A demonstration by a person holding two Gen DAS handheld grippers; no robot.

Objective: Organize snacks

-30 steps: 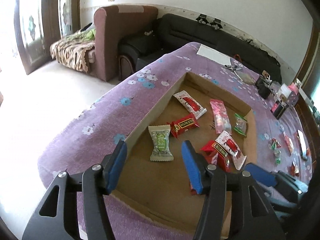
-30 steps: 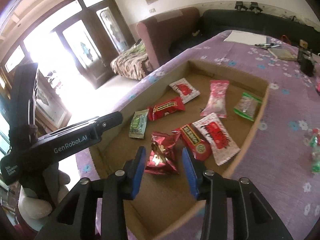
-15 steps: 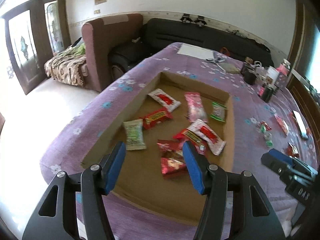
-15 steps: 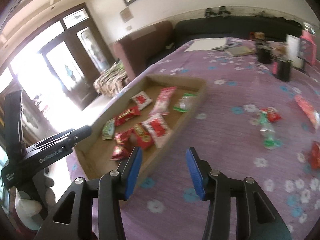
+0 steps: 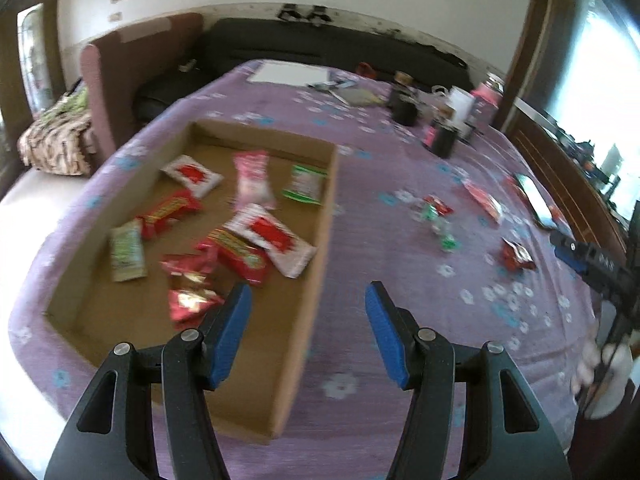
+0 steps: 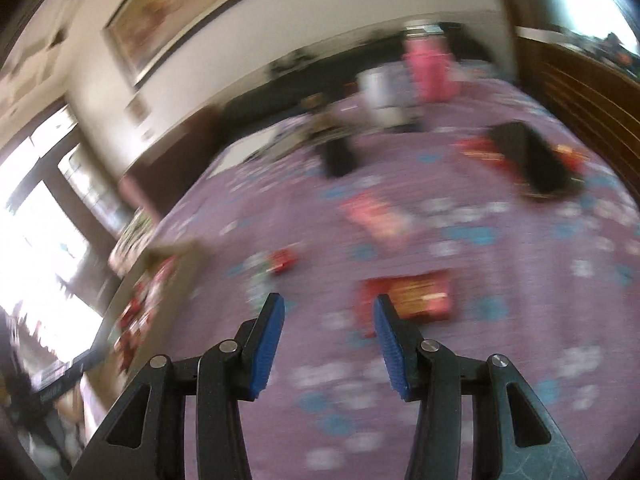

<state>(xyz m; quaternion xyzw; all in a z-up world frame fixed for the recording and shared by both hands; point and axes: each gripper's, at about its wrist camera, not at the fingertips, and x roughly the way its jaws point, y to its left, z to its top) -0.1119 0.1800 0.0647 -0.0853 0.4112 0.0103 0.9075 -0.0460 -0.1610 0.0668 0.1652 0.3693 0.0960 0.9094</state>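
Left wrist view: left gripper (image 5: 308, 328) hangs empty, jaws apart, over the right wall of the cardboard tray (image 5: 326, 216), which sits toward the table's left edge with packets inside, incl. a crinkled red packet (image 5: 190, 292) at its near end. Right wrist view, blurred: right gripper (image 6: 328, 334) empty, jaws opening, above the purple flowered cloth (image 6: 500, 320) with a loose red-and-gold packet (image 6: 416, 296) just ahead, right of the tray.
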